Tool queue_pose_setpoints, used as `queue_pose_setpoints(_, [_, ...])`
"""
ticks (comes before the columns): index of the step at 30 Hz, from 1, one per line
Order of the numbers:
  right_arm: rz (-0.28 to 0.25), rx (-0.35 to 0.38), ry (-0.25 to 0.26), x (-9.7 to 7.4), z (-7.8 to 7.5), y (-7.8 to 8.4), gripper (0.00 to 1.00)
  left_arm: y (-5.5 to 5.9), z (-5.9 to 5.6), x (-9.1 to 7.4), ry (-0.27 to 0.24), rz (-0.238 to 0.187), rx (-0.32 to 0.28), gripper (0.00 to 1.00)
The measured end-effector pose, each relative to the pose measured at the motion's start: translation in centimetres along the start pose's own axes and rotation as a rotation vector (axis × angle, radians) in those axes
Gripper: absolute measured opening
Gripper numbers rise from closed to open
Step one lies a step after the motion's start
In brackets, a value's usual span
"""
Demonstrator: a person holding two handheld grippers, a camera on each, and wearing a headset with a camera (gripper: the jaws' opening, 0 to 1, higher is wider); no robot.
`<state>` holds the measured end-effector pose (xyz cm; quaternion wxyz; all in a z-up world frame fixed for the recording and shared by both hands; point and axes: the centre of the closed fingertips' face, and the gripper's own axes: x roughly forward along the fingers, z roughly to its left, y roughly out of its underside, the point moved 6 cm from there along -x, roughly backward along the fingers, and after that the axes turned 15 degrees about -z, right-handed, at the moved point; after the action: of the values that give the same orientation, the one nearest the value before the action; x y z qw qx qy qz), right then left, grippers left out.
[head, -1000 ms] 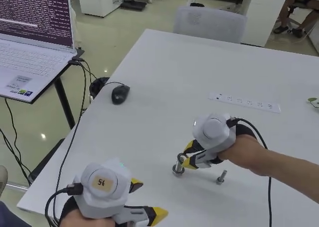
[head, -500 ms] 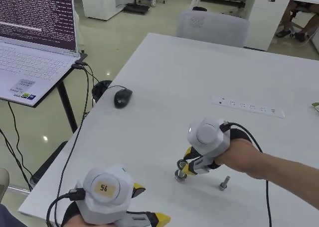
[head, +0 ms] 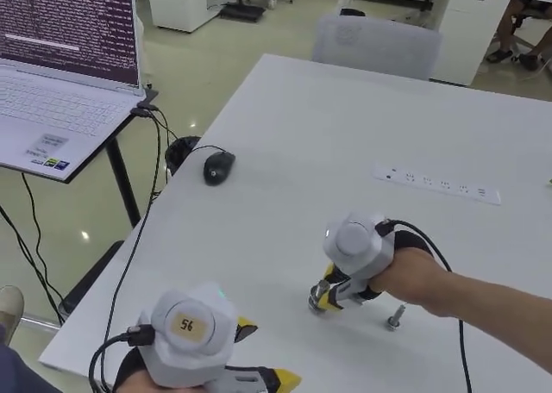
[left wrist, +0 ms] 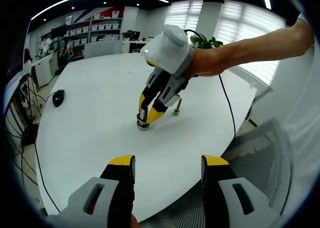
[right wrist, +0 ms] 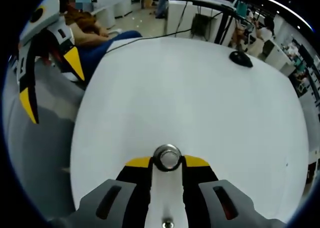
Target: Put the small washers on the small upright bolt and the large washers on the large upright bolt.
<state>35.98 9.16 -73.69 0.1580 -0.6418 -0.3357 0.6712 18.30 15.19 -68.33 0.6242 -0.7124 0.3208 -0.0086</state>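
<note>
Large washer [right wrist: 167,158] has come down over large bolt [left wrist: 143,123].

Two bolts [left wrist: 142,123] [head: 395,316] — two tongs [left wrist: 167,168] [right wrist: 167,162]

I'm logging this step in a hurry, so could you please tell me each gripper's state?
Left gripper: open, empty.
Right gripper: closed on a washer at the large bolt.
</note>
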Motion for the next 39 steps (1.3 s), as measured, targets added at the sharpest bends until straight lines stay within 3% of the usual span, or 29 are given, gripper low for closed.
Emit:
queue_pose_setpoints(10, [0.010,0.055,0.027,1.4,0.2,1.1,0.24,0.1,0.4,-0.3,-0.013,-0.003,-0.007,0.52])
queue_pose_setpoints(18, [-0.026,0.106,0.088,0.4,0.8,1.6,0.26,0.3,0.4,-0.3,-0.012,-0.003,-0.009,0.52])
queue_pose_setpoints(19, [-0.033,0.124,0.114,0.1,1.0,1.8,0.27,0.3,0.4,-0.3,-0.013,-0.005,-0.009,0.52])
queue_pose_setpoints(31, [-0.126,0.253,0.205,-1.8,5.3,4.0,0.31,0.3,0.2,0.5,0.013,0.001,0.009,0.52])
queue_pose_setpoints(39, [-0.196,0.372,0.273,-3.4,8.2,6.6,0.34,0.8,0.3,1.1,0.040,0.016,0.016,0.52])
